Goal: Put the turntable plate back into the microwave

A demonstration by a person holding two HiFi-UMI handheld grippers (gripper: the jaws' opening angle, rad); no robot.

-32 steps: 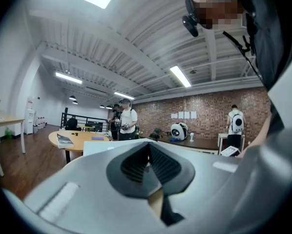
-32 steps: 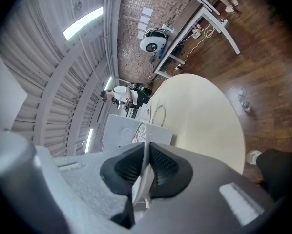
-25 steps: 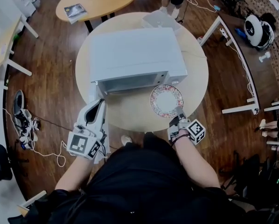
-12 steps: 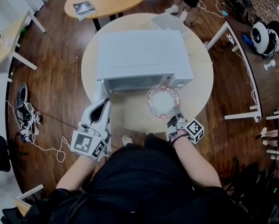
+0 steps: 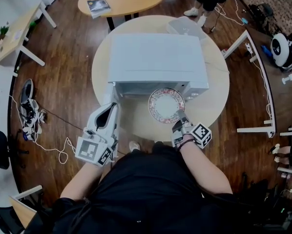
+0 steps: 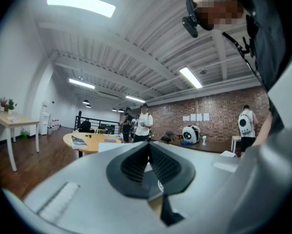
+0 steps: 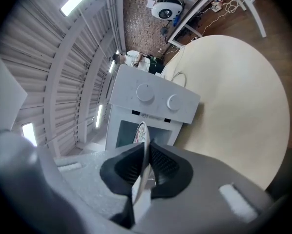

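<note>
We are holding the turntable plate (image 5: 166, 105) with the right gripper (image 5: 177, 118), jaws pinching its rim, just before the open microwave (image 5: 156, 57), not yet inside. Our left gripper (image 5: 107, 112) is hanging closed, empty.

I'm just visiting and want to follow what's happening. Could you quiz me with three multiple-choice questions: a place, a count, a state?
1. Where is the plate, relative to the microwave? A) fully inside B) at its open front C) behind it
2. How many knobs on the microwave's panel? A) one B) four C) two
3. The right claw is: A) shut on the plate's rim B) open, empty C) out of sight
Answers: B, it hangs before the opening; C, two round knobs show; A, it pinches the rim.
</note>
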